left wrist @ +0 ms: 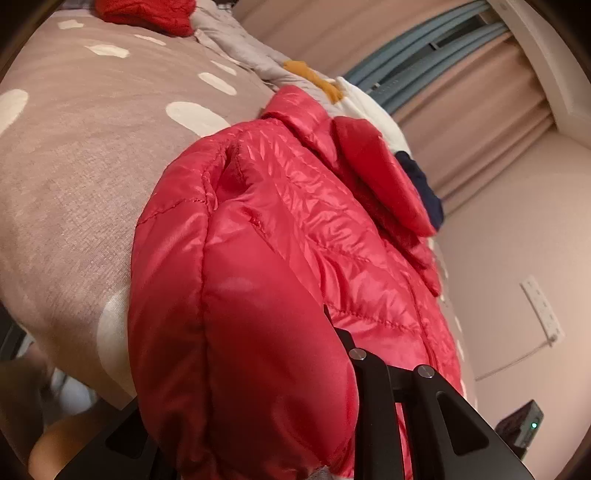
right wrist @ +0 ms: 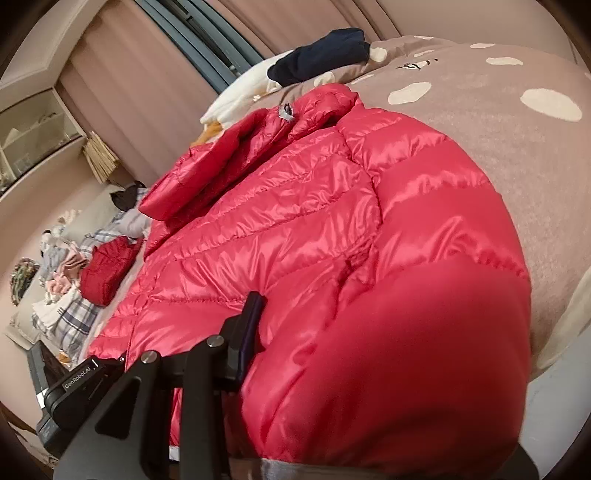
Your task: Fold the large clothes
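Note:
A shiny red quilted puffer jacket lies spread on a brown bedspread with white spots. In the left wrist view a puffy sleeve bulges between the fingers; my left gripper is shut on it, only the right finger showing. The jacket also fills the right wrist view, collar far up. My right gripper is shut on the other sleeve, its left finger pressed against the fabric. The other fingers are hidden by the jacket.
A red knit, grey and mustard clothes and a navy garment lie at the bed's far end. A pile of clothes with a folded red piece sits left. Curtains and a wall border the bed.

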Tool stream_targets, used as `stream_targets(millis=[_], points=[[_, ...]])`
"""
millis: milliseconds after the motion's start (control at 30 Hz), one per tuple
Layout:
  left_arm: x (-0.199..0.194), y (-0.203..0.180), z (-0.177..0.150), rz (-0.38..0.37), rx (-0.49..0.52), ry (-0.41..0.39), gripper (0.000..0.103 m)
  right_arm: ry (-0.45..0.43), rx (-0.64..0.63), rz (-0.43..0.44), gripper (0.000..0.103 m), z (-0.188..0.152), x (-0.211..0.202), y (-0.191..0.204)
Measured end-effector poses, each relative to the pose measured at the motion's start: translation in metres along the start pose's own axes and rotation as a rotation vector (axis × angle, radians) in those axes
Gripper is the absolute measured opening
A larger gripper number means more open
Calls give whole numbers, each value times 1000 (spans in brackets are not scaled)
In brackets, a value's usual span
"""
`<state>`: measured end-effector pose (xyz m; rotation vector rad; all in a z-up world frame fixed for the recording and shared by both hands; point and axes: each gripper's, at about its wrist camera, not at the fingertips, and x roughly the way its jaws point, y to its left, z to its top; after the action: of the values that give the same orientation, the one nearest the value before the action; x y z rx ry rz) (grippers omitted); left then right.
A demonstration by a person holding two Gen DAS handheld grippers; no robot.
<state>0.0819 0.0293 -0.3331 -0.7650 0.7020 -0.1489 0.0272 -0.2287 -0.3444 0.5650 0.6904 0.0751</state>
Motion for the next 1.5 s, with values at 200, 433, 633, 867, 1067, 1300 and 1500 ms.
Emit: stream_targets(millis=[200,433,633,867,1067,1300,1500], points=[[-14,-30,3,177,84,-48,22,-8,-47,-58,26,12,-14,19],[-67,-55,8,146,97,-168,21,-139,-60,65,24,36,-72,24],[-105,-92,0,170,231,-274,21,-209,-121,101,24,43,-109,35],[-134,-114,-4,148,305,-362,21,-274,-143,165,24,57,-142,42],[-142,-111,-3,128,326,-392,21,-297,-176,194,24,59,-151,50],[-133,-104,1,158,315,-362,22,-286,-208,156,25,56,-142,52],[-131,-105,0,160,321,-368,22,-283,-214,147,25,57,-140,53]])
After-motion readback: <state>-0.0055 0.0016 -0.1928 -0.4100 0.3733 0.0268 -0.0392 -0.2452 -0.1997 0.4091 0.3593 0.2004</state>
